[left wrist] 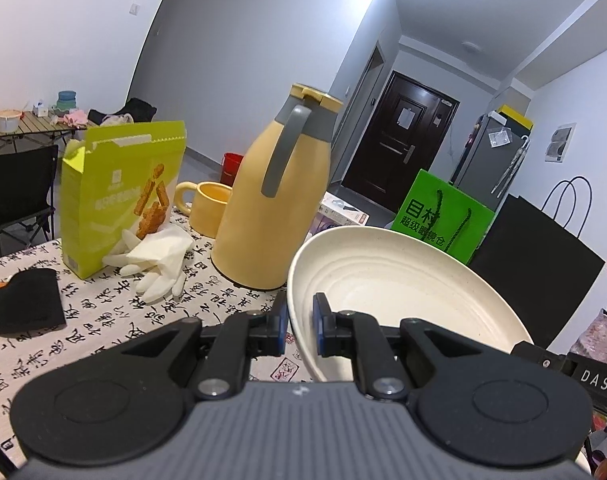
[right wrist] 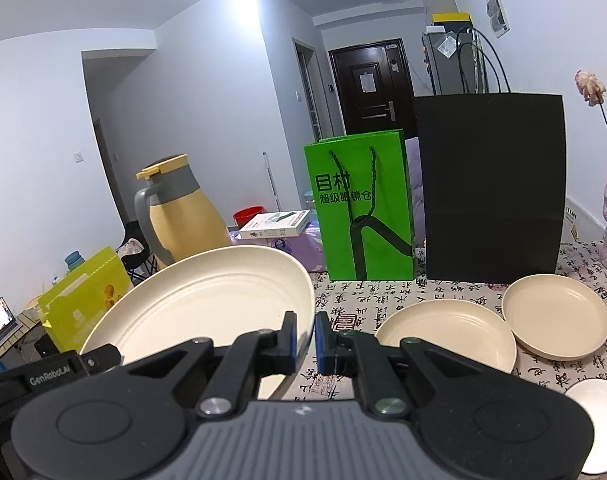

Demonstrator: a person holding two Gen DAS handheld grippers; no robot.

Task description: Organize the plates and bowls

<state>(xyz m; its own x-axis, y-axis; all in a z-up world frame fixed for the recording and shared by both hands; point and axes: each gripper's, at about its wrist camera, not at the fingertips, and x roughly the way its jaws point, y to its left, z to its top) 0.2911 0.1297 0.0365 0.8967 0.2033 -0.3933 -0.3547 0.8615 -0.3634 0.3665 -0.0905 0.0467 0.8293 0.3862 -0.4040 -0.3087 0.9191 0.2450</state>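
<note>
Cream plate [left wrist: 403,280] pinched at opposite rims by left gripper [left wrist: 299,322] and right gripper [right wrist: 305,338].

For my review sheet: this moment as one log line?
left gripper: shut on plate rim | right gripper: shut on opposite rim | plate: lifted, tilted | table: two plates

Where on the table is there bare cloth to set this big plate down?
Bare cloth lies in front of the green bag, left of the two plates. Crowded: around the jug, snack box and gloves.
</note>
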